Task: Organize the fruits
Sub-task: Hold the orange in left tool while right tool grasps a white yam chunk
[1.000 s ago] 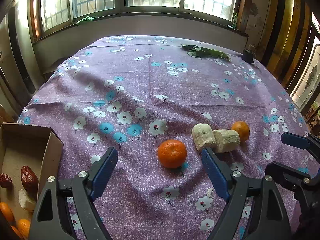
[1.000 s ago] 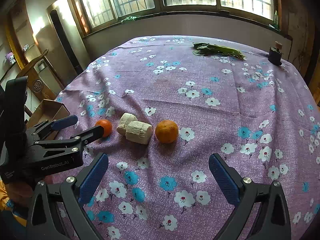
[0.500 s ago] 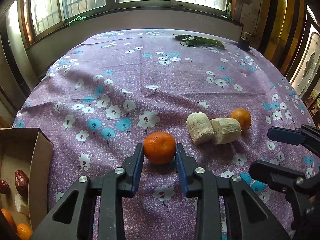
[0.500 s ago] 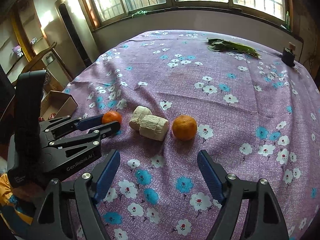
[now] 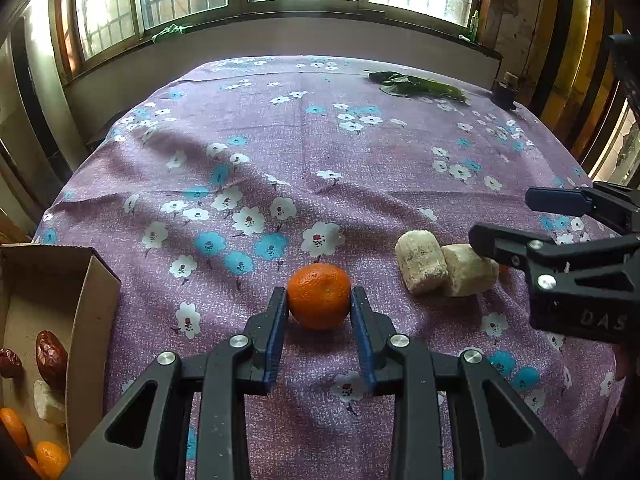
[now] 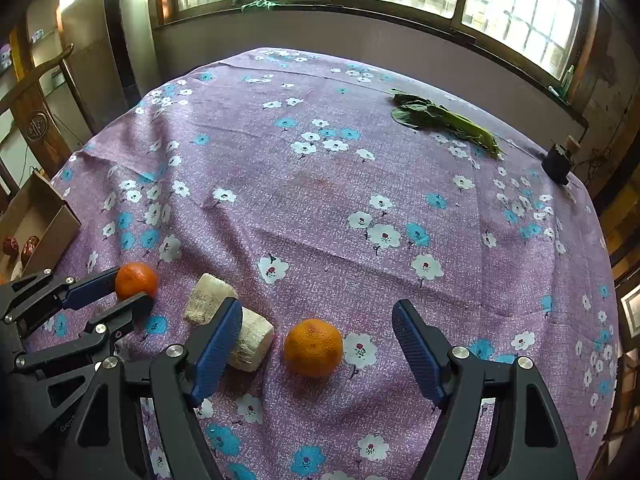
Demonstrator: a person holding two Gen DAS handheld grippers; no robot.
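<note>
Left gripper [image 5: 319, 300]: pads clamped on both sides of a tangerine [image 5: 319, 295], which sits on the cloth [image 5: 360, 160].
Right gripper [image 6: 318, 334]: jaws wide apart, low over the cloth; second tangerine [image 6: 313, 347] lies between the pads, touching neither.
Pale chunks: two [image 6: 208, 298] [image 6: 252, 344] side by side, touching, between the two tangerines; the right gripper's left pad overlaps the nearer one in view.
Box [image 5: 86, 320]: open cardboard, at the cloth's left edge, left of the left gripper.
Box contents: two dark red dates [image 5: 50, 352], one pale chunk [image 5: 48, 402], orange fruits [image 5: 48, 458] at the near end, partly cut off by the frame.
Far side: green leaves [image 6: 444, 120] and a small dark jar [image 6: 558, 162] near the window edge.
</note>
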